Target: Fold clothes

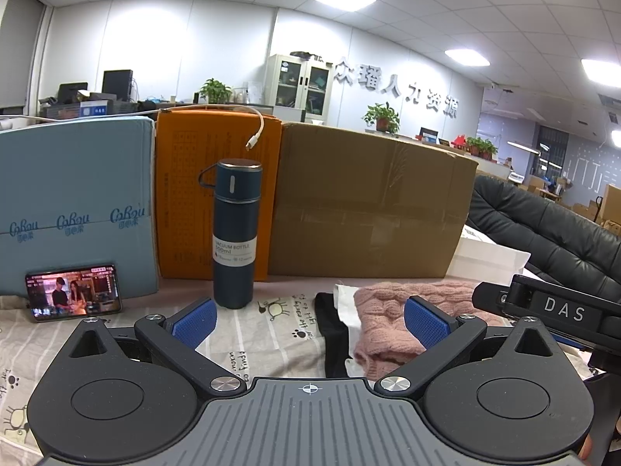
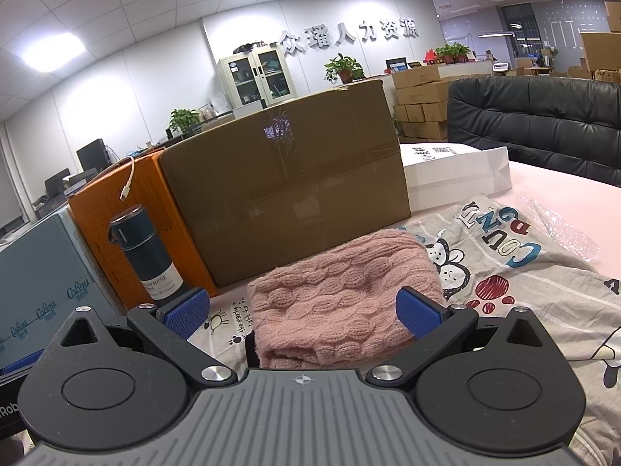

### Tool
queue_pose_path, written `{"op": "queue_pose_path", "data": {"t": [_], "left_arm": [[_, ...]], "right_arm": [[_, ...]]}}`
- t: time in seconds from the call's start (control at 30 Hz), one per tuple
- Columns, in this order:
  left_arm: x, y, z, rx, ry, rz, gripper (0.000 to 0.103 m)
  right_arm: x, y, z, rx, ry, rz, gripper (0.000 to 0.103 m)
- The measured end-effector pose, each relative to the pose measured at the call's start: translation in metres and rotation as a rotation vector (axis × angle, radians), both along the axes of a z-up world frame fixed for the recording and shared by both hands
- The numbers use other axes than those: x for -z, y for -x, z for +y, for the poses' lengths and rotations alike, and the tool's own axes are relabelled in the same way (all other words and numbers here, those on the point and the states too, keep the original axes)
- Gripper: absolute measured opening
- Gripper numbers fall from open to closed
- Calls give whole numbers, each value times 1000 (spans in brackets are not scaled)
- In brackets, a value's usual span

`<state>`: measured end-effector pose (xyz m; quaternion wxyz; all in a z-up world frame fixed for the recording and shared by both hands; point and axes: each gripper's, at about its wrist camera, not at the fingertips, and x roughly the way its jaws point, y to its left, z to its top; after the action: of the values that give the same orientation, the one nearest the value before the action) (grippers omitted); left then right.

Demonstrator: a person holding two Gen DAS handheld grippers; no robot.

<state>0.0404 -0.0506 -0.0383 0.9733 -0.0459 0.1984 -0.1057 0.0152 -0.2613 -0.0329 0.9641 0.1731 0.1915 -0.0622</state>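
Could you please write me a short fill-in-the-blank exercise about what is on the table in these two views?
1. The knitted garment lying between the right tongs is ____ in colour.
2. The vacuum bottle stands upright in front of the ____ box.
3. The left tongs are ____, with nothing between their blue pads.
4. The phone leans against the ____ box.

Missing words: pink; orange; open; blue
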Motion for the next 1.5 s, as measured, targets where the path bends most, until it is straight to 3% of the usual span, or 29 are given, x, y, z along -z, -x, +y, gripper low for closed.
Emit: {"op": "queue_pose_path", "data": {"t": [1.5], "left_arm": [[1, -3, 0, 1, 3, 11, 103]], "right_arm": [[0, -1, 2, -8, 3, -3, 103]]}}
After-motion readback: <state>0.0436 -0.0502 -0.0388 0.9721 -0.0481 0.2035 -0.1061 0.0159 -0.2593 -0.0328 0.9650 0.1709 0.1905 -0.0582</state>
